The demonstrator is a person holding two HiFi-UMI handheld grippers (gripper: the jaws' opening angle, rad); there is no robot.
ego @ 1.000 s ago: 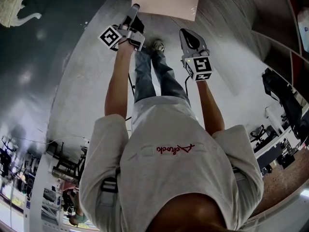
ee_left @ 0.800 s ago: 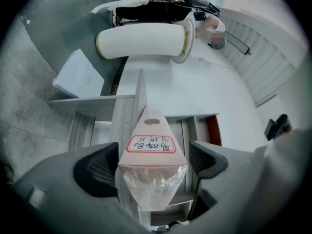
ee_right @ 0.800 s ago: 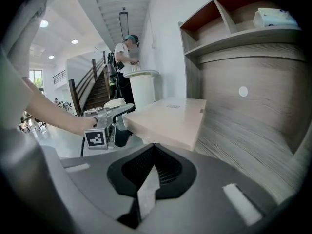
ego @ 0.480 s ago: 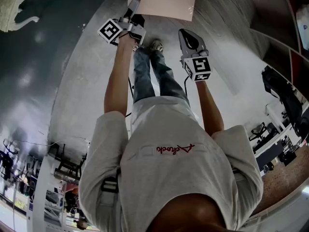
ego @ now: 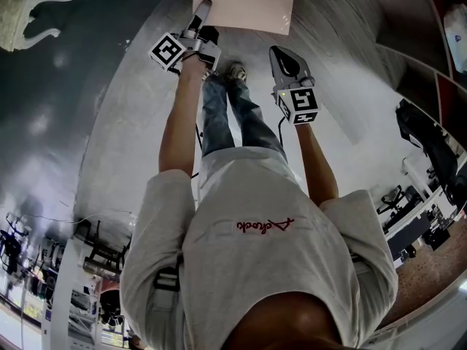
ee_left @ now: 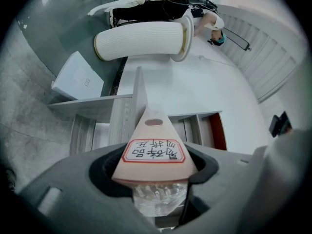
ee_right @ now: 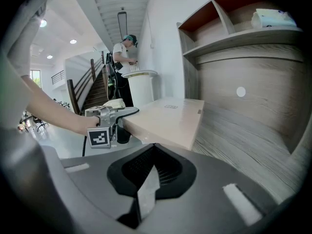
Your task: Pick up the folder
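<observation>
The folder [ego: 244,2] is a pale pink box file lying flat on a wood-grain ledge [ego: 328,20] at the top of the head view. My left gripper [ego: 199,12] is at the folder's near left corner. Its jaws have just been closing, one above and one below that corner, and they now clamp it. In the left gripper view the folder's labelled spine [ee_left: 153,150] fills the gap between the jaws. The right gripper view shows the folder [ee_right: 168,116] with the left gripper [ee_right: 122,113] on its edge. My right gripper [ego: 281,53] hangs shut and empty, just short of the folder's near right.
A wood-grain shelf unit [ee_right: 243,96] with open compartments rises behind the folder. A white ribbed round column [ee_left: 141,40] and a white box [ee_left: 78,82] stand beyond. A person [ee_right: 124,52] stands by the column near a staircase. A white chair [ego: 29,6] is on the floor at left.
My left gripper has slid forward until its tips overlap the folder's near left corner. The right gripper has stayed where it was.
</observation>
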